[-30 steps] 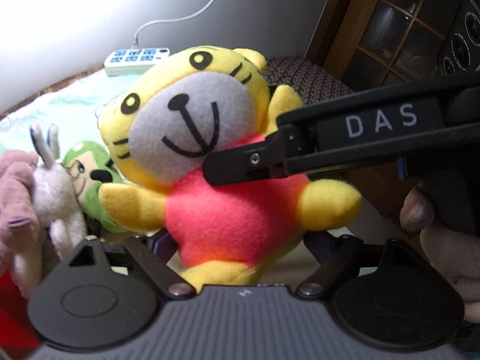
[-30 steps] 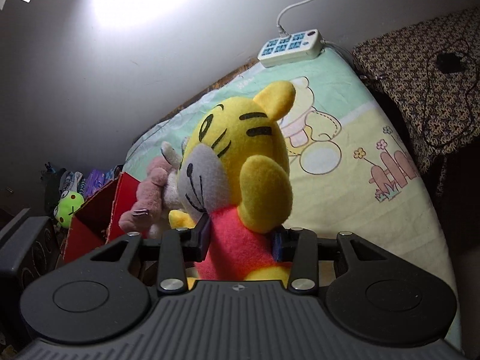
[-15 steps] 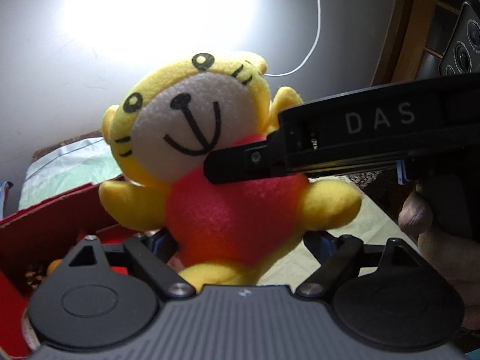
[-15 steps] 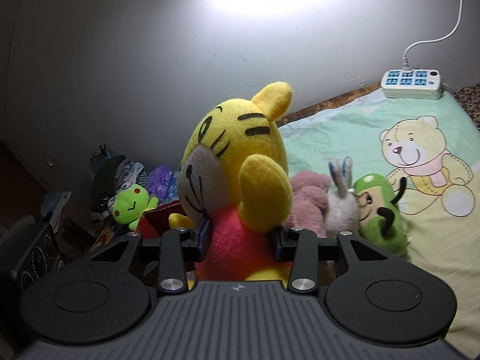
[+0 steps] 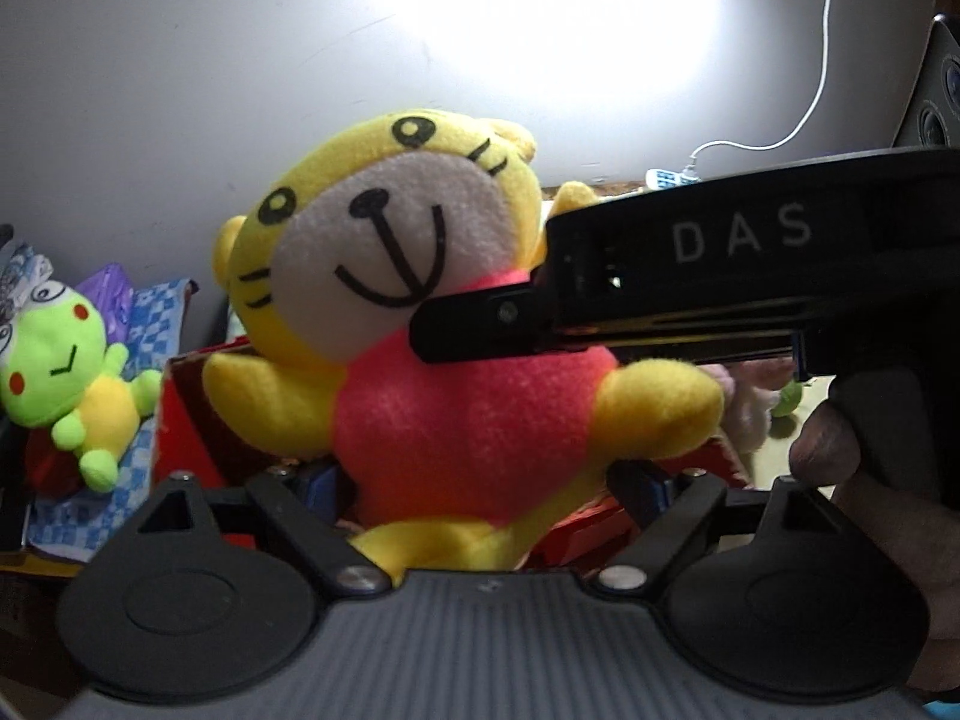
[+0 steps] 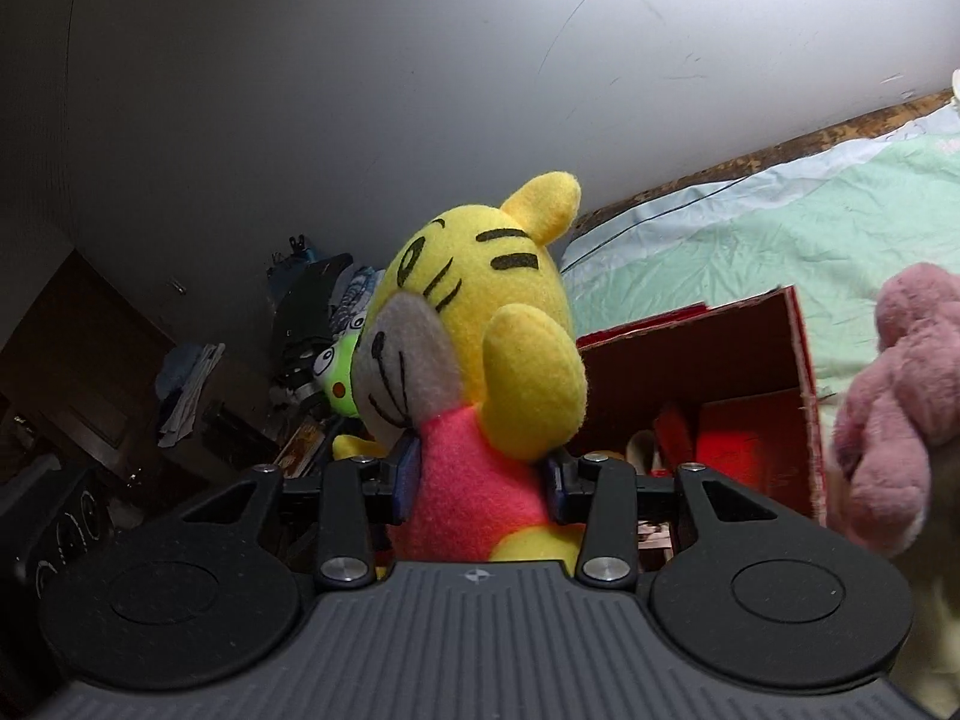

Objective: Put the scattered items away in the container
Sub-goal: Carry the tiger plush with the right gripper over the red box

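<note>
Between both claws' fingers, tiger plush (image 5: 468,420), red box (image 6: 750,372) behind

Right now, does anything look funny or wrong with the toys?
Yes: the yellow tiger plush is squeezed by both the left gripper and the right gripper at once, in the air over the red box, not inside it yet.

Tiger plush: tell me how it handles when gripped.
The tiger plush likely squashes: the right gripper pads dent its red body. Probably light and unbreakable. The left gripper flanks its waist too; head and arms stick out unsupported, so may flop.
</note>
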`<move>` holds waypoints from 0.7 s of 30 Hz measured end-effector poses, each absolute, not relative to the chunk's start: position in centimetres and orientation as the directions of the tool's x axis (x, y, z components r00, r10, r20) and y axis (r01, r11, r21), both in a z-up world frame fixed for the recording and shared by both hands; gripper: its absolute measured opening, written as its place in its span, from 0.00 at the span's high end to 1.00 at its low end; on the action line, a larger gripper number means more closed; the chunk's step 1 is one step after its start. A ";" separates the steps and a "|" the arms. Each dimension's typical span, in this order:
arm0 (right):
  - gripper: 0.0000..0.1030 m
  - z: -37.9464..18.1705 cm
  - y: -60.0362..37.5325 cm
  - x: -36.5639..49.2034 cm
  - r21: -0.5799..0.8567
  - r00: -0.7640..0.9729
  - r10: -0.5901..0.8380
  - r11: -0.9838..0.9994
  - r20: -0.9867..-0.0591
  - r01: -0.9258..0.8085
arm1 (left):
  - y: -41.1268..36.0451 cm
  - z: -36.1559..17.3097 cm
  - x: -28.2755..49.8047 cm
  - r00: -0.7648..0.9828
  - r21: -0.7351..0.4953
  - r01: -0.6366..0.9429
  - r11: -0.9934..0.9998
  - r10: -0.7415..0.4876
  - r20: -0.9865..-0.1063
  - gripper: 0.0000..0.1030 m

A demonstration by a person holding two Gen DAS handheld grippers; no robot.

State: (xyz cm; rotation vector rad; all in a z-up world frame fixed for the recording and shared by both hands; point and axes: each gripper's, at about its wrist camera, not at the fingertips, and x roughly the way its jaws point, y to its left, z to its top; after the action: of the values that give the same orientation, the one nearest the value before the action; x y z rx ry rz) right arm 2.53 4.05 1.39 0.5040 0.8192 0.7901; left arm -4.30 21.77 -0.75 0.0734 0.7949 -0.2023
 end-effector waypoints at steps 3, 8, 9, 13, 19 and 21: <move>0.59 -0.3 6.1 3.3 0.725 0.376 0.809 0.579 -0.452 -0.373 | 23.7 -1.6 -4.2 0.662 0.020 0.175 0.984 -0.103 -0.743 0.16; 0.59 -2.5 8.5 3.6 0.773 0.317 0.827 0.553 -0.463 -0.312 | 26.6 -2.0 -2.3 0.614 0.048 0.142 0.989 -0.050 -0.788 0.16; 0.59 -2.9 8.9 3.7 0.776 0.311 0.827 0.553 -0.468 -0.303 | 27.4 -2.2 -2.7 0.605 0.049 0.137 0.989 -0.044 -0.795 0.15; 0.59 -4.3 9.8 4.3 0.790 0.291 0.827 0.553 -0.482 -0.264 | 28.0 -3.0 -2.6 0.580 0.073 0.126 0.989 -0.014 -0.815 0.15; 0.59 -5.7 11.5 4.6 0.782 0.264 0.818 0.570 -0.511 -0.251 | 29.7 -5.0 -1.1 0.531 0.095 0.094 0.991 0.030 -0.847 0.14; 0.58 -6.0 11.8 4.7 0.776 0.253 0.815 0.576 -0.521 -0.256 | 29.9 -5.4 -1.0 0.524 0.097 0.082 0.992 0.040 -0.851 0.14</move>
State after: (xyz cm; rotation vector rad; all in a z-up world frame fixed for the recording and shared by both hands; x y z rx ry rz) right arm 4.69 11.80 -6.03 0.6230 1.0802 0.7957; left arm -0.98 29.85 -5.35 0.1304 1.0192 -0.0255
